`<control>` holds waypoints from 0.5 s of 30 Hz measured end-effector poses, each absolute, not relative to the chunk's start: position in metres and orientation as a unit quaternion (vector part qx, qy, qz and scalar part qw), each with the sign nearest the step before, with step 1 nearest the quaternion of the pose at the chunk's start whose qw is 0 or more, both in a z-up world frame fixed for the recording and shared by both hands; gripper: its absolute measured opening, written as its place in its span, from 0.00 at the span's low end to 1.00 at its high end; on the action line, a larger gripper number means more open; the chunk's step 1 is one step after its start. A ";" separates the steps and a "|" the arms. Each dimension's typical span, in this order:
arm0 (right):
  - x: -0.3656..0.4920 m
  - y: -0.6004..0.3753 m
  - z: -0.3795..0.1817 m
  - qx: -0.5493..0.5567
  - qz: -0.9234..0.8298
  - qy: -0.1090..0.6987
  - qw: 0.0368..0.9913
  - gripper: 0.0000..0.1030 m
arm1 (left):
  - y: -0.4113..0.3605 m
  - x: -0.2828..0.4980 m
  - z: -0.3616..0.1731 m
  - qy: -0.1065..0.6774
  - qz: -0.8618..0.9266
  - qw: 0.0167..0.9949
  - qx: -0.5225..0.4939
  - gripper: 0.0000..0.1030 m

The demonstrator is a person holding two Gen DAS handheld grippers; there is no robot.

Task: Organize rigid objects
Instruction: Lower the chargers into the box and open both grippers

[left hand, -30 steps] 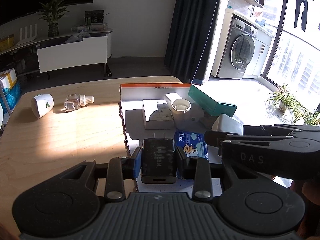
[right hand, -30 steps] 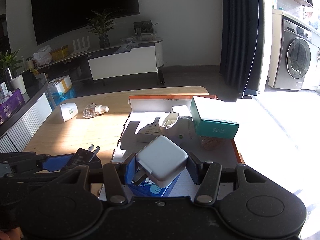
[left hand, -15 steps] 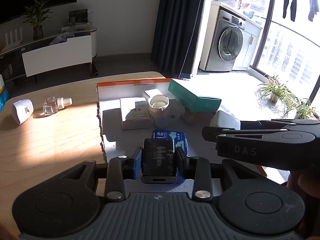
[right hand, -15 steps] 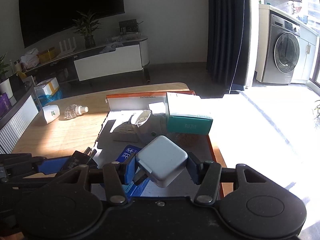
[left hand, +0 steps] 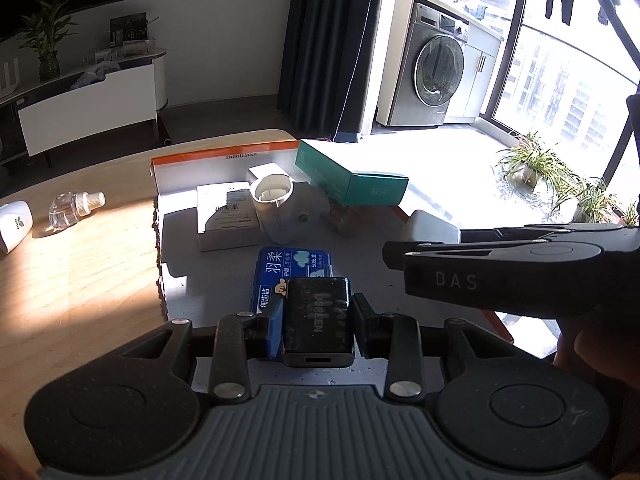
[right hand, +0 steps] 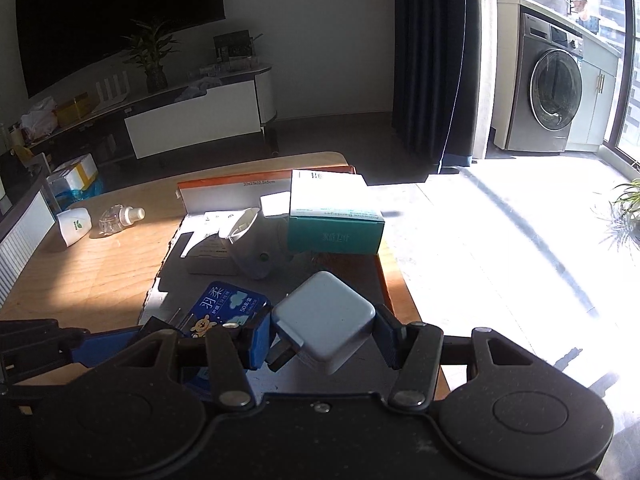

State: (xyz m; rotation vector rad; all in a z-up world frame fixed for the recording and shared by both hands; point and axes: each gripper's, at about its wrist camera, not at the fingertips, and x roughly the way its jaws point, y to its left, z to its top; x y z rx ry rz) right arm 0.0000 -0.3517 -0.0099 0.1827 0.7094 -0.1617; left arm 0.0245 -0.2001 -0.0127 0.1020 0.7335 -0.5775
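Note:
My left gripper (left hand: 318, 322) is shut on a black charger (left hand: 318, 316) and holds it above the near part of the open cardboard tray (left hand: 224, 158). My right gripper (right hand: 320, 334) is shut on a white charger (right hand: 326, 326) with its prongs to the left, also above the tray (right hand: 236, 188). The right gripper also shows side-on in the left wrist view (left hand: 416, 236), to the right of the black charger. A blue floss box (left hand: 294, 264) lies in the tray just beyond the black charger.
In the tray lie a white box (left hand: 226, 216), a white cup-shaped device (left hand: 280, 208) and a teal box (left hand: 352, 176). On the wooden table (left hand: 80, 264) to the left lie a clear small bottle (left hand: 74, 210) and a white device (left hand: 14, 226). The table's right edge runs close by.
Both grippers have shifted rightward over the tray with their chargers still held. The tray items now sit further left in both views.

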 end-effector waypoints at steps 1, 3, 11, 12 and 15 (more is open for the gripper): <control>0.001 -0.352 -0.011 0.090 -0.081 0.347 0.930 0.63 | -0.201 0.025 -0.013 0.355 -0.280 0.891 0.049 0.35; 0.002 -0.353 -0.011 0.090 -0.082 0.349 0.929 0.63 | -0.202 0.024 -0.014 0.357 -0.282 0.889 0.049 0.35; 0.003 -0.354 -0.010 0.090 -0.093 0.342 0.931 0.65 | -0.209 0.023 -0.017 0.372 -0.305 0.876 0.044 0.37; 0.003 -0.354 -0.009 0.090 -0.094 0.341 0.931 0.65 | -0.209 0.022 -0.017 0.371 -0.308 0.875 0.044 0.38; 0.003 -0.353 -0.006 0.090 -0.094 0.337 0.933 0.66 | -0.208 0.021 -0.014 0.366 -0.305 0.878 0.044 0.55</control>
